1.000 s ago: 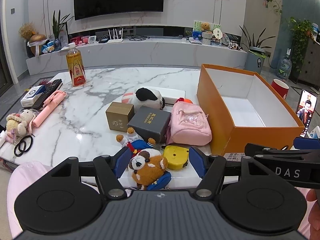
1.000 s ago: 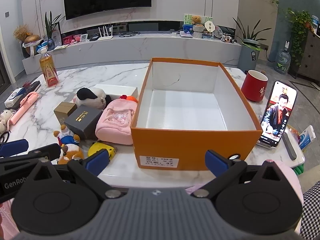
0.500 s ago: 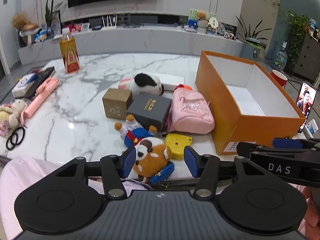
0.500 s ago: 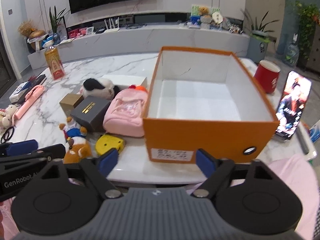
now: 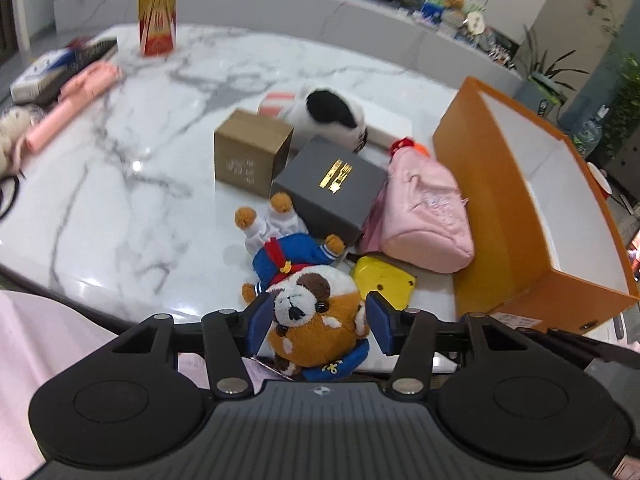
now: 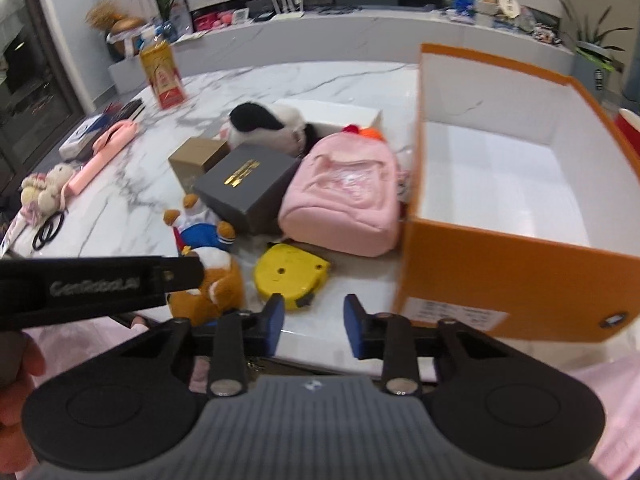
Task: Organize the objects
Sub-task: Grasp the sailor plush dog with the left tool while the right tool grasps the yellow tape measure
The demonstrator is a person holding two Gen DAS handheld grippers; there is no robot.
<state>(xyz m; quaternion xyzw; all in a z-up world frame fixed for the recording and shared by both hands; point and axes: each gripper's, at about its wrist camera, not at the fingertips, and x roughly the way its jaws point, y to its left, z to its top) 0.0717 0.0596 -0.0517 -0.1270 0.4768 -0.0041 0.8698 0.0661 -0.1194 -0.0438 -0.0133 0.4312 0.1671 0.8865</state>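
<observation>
My left gripper (image 5: 317, 326) stands open astride the plush dog (image 5: 316, 322), so I'd squeeze its head squarely, while my right gripper (image 6: 314, 326) is closing on nothing.

My left wrist camera looks steeply down, close over the plush dog (image 5: 316, 320) at the desk (image 5: 120, 184) edge; my right one faces likewise, nearer the orange box (image 6: 516, 272). Both share these.

"GenRobot.AI" on left gripper (image 6: 172, 276)
</observation>
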